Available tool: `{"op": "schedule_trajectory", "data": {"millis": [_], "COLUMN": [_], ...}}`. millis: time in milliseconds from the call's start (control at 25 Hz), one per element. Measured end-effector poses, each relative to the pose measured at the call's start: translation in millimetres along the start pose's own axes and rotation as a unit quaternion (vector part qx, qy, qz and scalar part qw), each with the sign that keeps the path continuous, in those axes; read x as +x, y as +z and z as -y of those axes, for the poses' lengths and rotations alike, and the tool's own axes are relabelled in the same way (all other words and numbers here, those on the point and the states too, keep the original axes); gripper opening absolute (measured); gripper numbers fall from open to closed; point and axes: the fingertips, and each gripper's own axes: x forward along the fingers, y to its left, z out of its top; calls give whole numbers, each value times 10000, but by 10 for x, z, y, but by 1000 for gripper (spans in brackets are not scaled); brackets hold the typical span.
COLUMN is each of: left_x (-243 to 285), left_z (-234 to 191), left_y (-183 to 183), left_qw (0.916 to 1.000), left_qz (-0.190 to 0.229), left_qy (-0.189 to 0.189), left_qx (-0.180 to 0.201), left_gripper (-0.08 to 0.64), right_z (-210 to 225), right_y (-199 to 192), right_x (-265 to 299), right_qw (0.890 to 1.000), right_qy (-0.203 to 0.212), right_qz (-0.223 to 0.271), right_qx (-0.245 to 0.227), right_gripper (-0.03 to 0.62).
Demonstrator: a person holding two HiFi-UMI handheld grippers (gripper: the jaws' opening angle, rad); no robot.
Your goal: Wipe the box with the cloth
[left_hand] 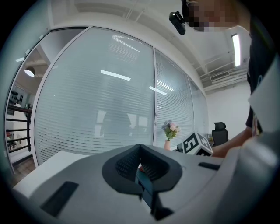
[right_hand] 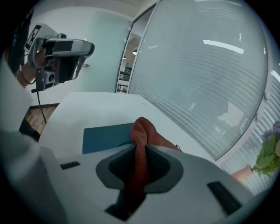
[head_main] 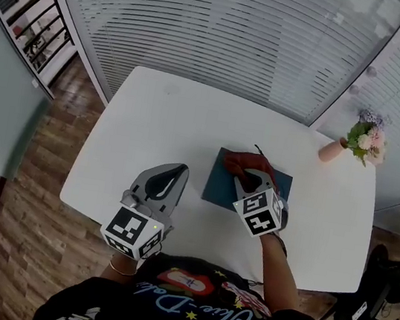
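Note:
A flat dark teal box (head_main: 225, 184) lies on the white table (head_main: 151, 133), a little right of centre. My right gripper (head_main: 252, 173) is over the box, shut on a red-brown cloth (head_main: 248, 162) that bunches on the box top. In the right gripper view the cloth (right_hand: 142, 148) is pinched between the jaws, with the box (right_hand: 107, 136) just beyond. My left gripper (head_main: 181, 168) hovers just left of the box near the table's front edge, jaws closed with nothing between them. The left gripper (left_hand: 139, 167) shows the same in its own view.
A pink vase of flowers (head_main: 361, 141) stands at the table's far right corner. Slatted blinds run behind the table. A black office chair (head_main: 381, 297) is on the floor to the right. Wooden floor lies to the left.

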Motion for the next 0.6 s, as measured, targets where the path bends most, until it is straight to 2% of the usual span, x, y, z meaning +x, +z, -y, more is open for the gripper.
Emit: {"op": "schedule_trajectory", "data": {"millis": [240, 600], "left_x": [50, 66], "left_z": [36, 28], "left_y": [-11, -20], "left_qw": [9999, 9999], "left_qz": [-27, -63], "left_qy": [-127, -140], "left_qx": [7, -15], "left_gripper": [3, 3], "right_z": [195, 322], "right_y": [-286, -446], "right_x": [-176, -350], "right_qw": [9991, 9971], "right_qy": [-167, -329], "right_qz": [-97, -129], "right_qx": [383, 680], "right_gripper": [58, 58]}}
